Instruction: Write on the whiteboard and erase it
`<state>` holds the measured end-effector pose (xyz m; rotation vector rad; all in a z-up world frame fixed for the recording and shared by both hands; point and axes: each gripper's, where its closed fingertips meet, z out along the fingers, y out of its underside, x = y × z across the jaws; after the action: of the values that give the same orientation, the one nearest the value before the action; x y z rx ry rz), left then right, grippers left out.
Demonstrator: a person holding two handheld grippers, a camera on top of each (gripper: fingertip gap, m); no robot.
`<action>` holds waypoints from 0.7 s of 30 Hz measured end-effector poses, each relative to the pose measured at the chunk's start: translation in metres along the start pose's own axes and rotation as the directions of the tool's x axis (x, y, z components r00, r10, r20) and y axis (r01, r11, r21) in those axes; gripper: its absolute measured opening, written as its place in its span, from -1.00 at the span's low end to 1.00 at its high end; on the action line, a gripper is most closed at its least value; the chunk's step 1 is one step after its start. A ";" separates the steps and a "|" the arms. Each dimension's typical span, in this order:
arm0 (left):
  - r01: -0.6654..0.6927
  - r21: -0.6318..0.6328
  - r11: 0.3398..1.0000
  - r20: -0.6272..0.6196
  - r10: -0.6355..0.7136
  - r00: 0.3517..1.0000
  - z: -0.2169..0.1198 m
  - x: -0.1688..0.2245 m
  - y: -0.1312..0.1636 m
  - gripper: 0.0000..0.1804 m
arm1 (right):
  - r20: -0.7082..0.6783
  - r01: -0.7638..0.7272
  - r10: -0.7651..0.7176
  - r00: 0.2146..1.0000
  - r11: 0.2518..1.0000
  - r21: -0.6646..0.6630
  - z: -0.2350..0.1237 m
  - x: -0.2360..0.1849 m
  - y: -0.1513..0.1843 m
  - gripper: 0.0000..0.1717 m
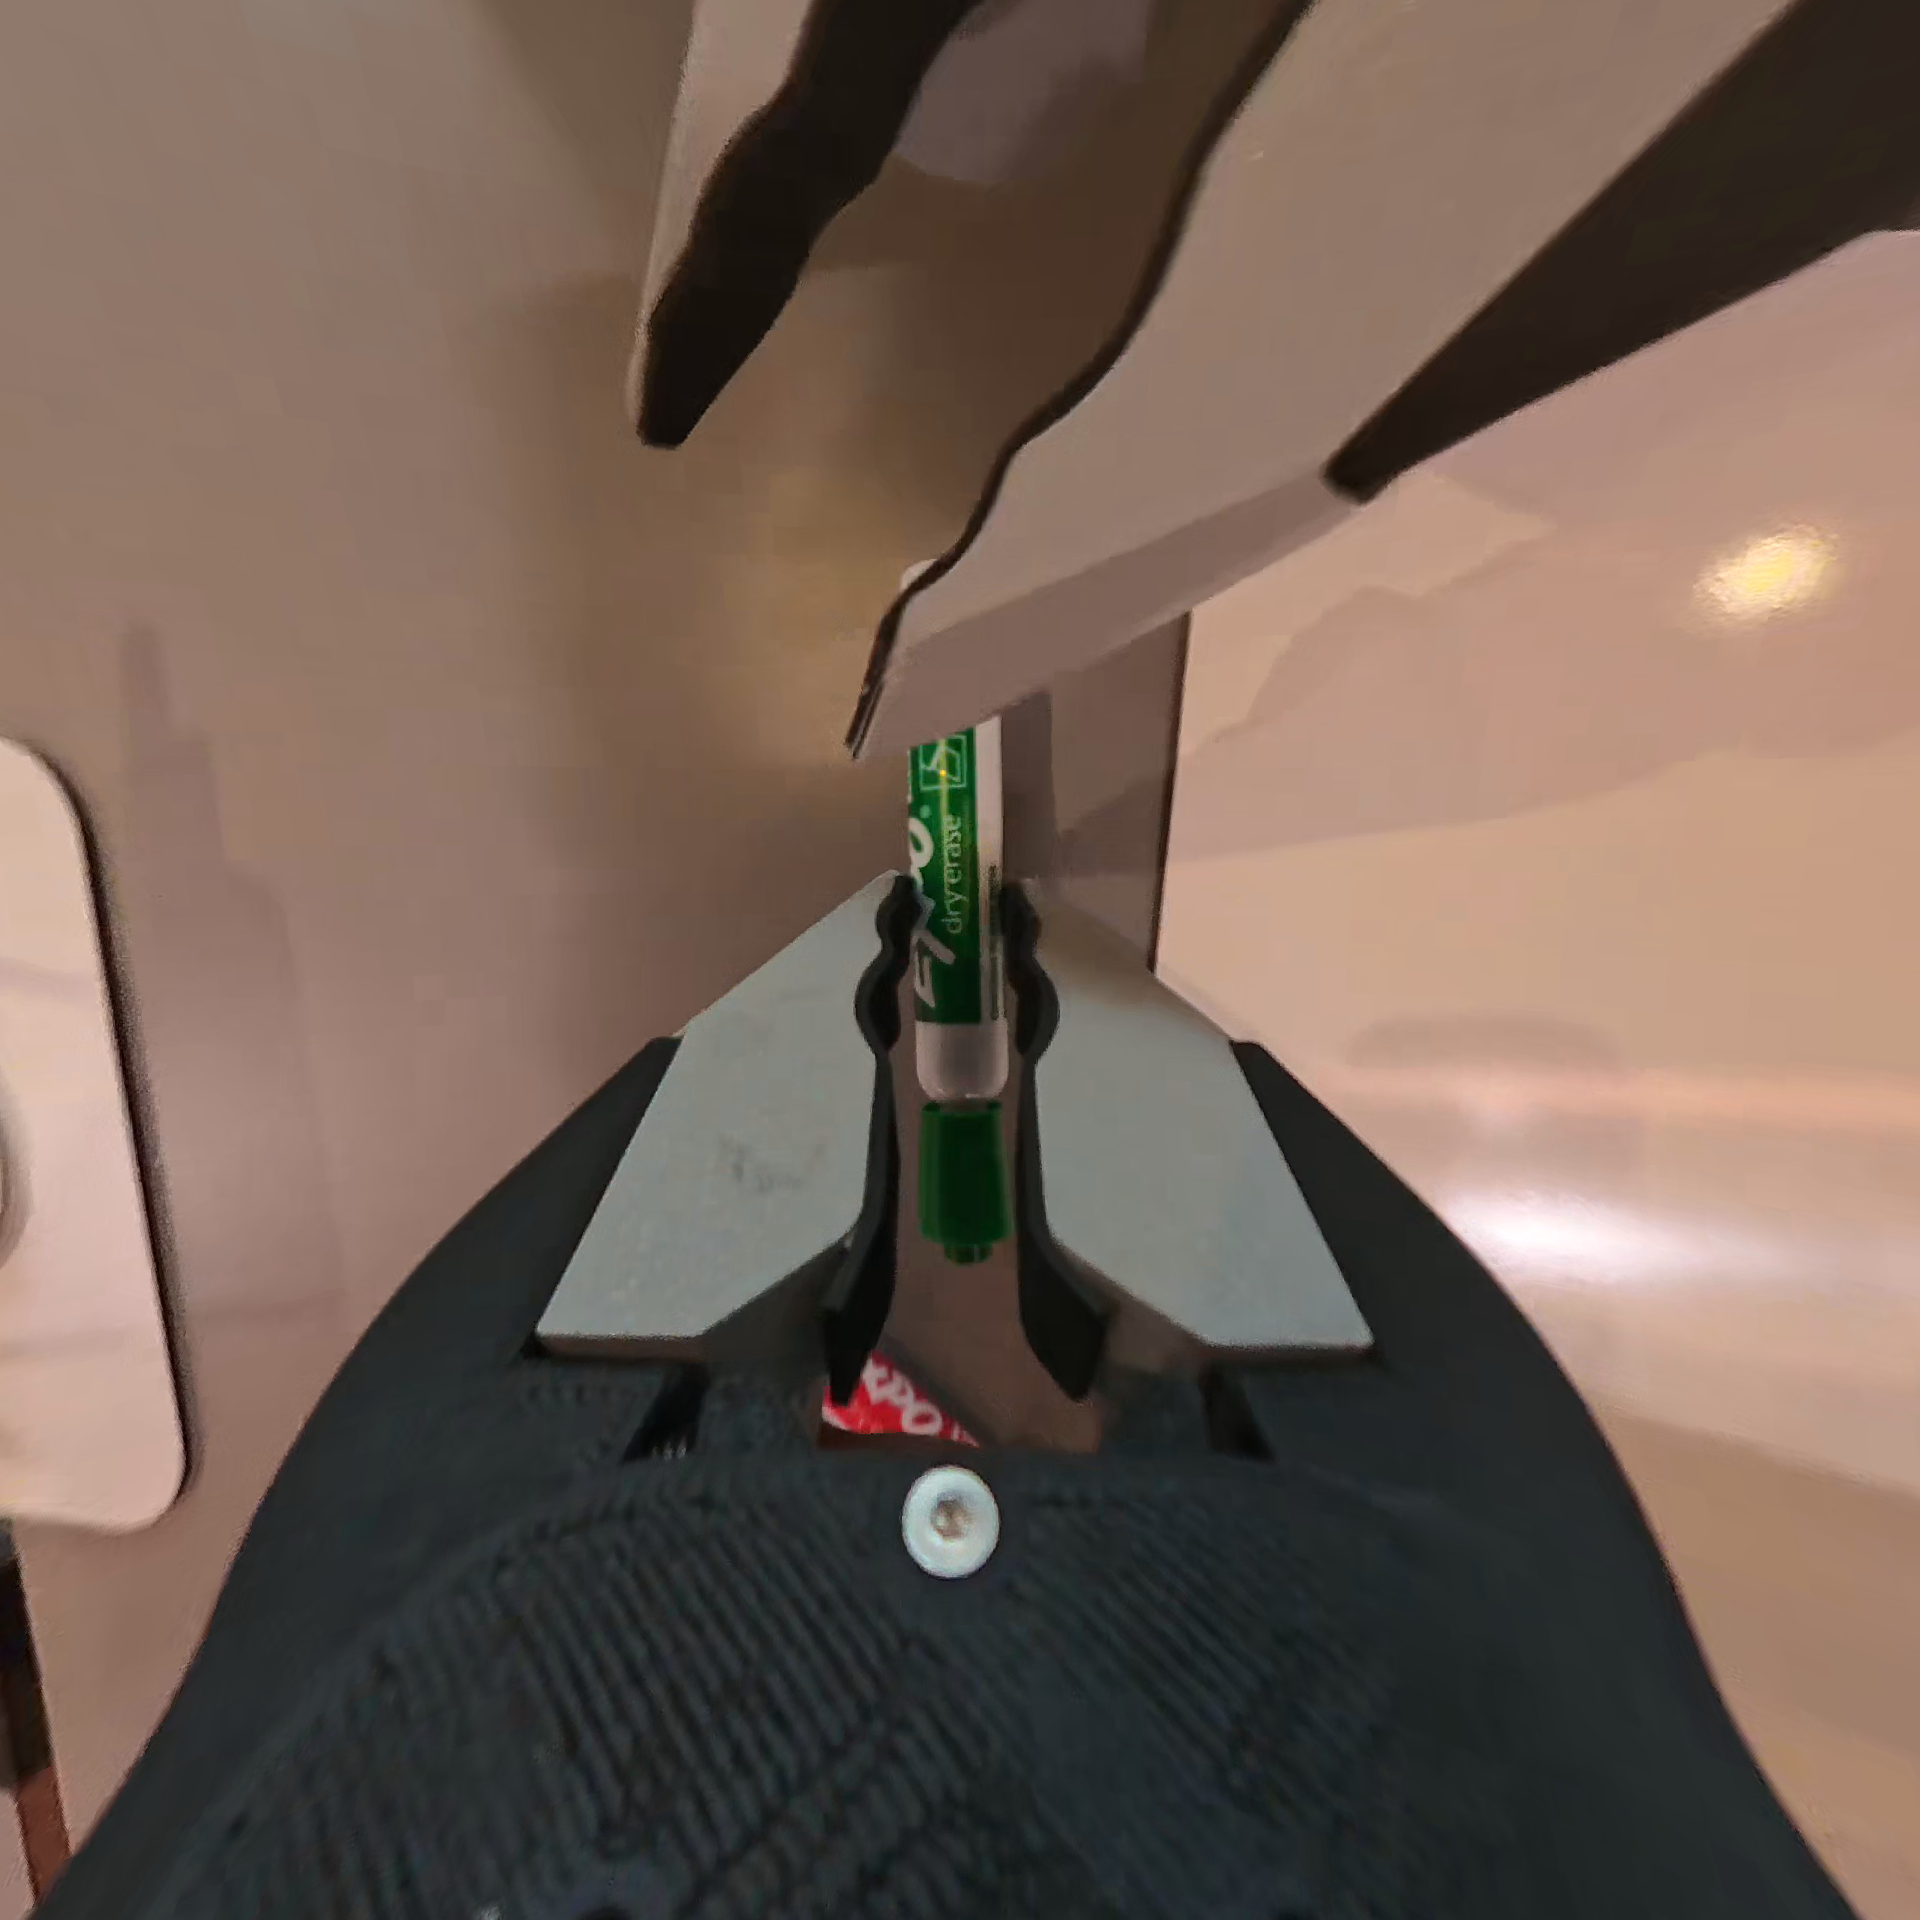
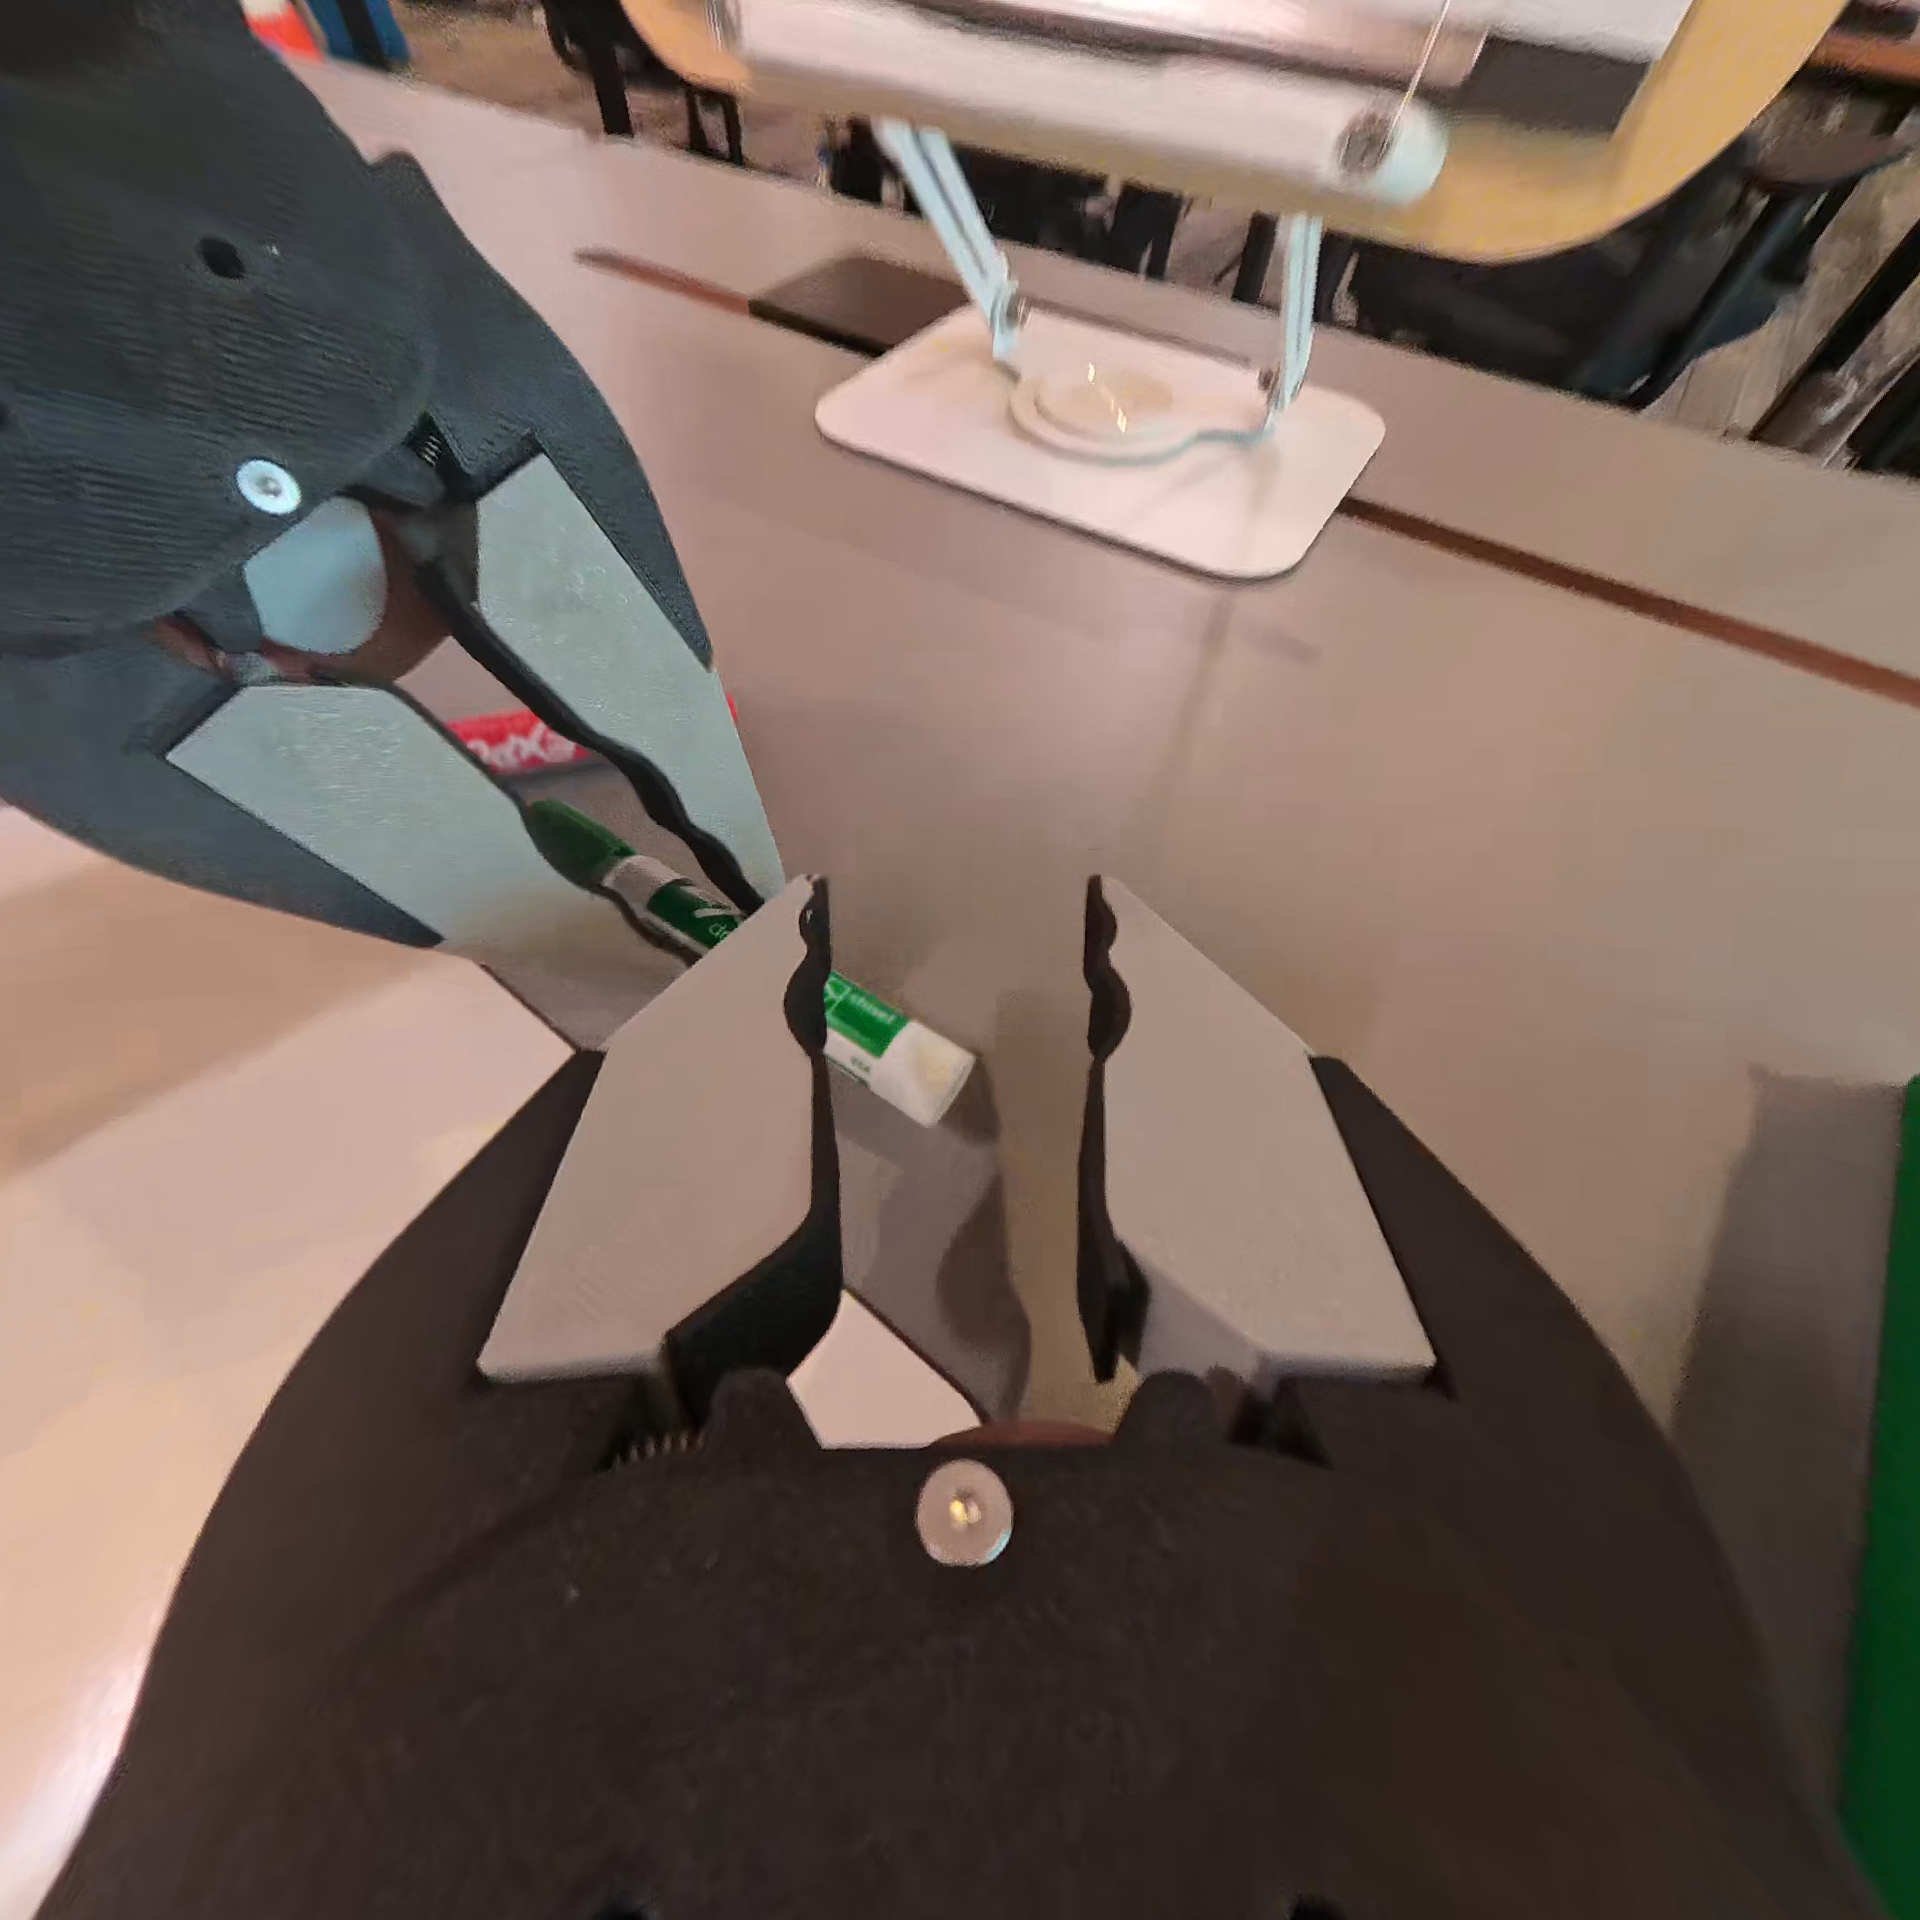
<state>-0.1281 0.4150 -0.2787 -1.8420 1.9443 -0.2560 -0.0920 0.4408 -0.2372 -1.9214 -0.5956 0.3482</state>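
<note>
Your left gripper [image 1: 956, 914] is clamped on the green marker [image 1: 956, 914], black pads pinching the barrel from both sides near its nib end, the green nib section pointing back toward your palm. Your right gripper [image 2: 951, 935] stands wide apart with nothing in it; the marker's white butt end [image 2: 914, 1070] pokes past its left finger [image 2: 805, 966] into the gap, touching neither pad as far as I can tell.

Here's the danger: the two grippers are crowded tip to tip. Close the right one now and I'd say you catch the marker off-centre, twisting it out of the left pads or knocking finger against finger. A marker pulled askew could slip down onto the counter [image 2: 1143, 727].

Room is good ahead and to the right: bare counter up to the white lamp base [image 2: 1101, 447]. The glossy whiteboard [image 2: 208, 1143] lies lower left, with a red packet [image 2: 520, 743] behind the left gripper.
</note>
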 end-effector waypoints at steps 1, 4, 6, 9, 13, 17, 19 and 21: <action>-0.015 -0.004 1.000 -0.010 0.015 1.000 0.005 0.002 0.000 -0.82 | 0.012 0.004 -0.004 1.000 1.000 -0.026 0.003 0.000 0.006 -0.44; -0.014 -0.015 1.000 0.024 0.015 1.000 0.015 -0.004 0.003 -0.82 | -0.002 0.027 -0.027 1.000 0.992 -0.124 0.010 0.002 0.023 -0.44; -0.001 0.021 1.000 0.044 0.000 0.999 0.013 -0.006 -0.001 -0.80 | 0.020 0.050 -0.048 0.999 0.990 -0.133 0.012 -0.004 0.024 -0.43; 0.001 0.063 0.998 0.085 -0.006 0.996 -0.002 -0.009 -0.005 -0.72 | 0.049 0.088 -0.081 0.996 0.984 -0.154 0.014 -0.010 0.028 -0.43; 0.093 0.103 0.990 0.116 -0.105 0.988 -0.037 -0.017 0.005 -0.73 | 0.096 0.104 -0.085 0.992 0.971 -0.216 0.020 -0.016 0.037 -0.47; 0.266 0.000 0.964 0.184 -0.261 0.948 -0.048 -0.027 0.060 -0.72 | 0.171 0.112 -0.063 0.983 0.949 -0.294 0.028 -0.024 0.048 -0.45; 0.356 -0.054 0.933 0.222 -0.337 0.915 -0.047 -0.027 0.091 -0.72 | 0.180 0.118 -0.067 0.981 0.950 -0.289 0.028 -0.025 0.047 -0.67; 0.424 -0.065 0.903 0.210 -0.403 0.891 -0.043 -0.020 0.111 -0.73 | 0.145 0.131 -0.091 0.985 0.948 -0.292 0.029 -0.022 0.047 -0.71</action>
<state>-0.2467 0.4378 -0.2844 -2.2544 1.4458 -0.0959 -0.1129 0.4358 -0.2925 -2.1551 -0.8818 0.3268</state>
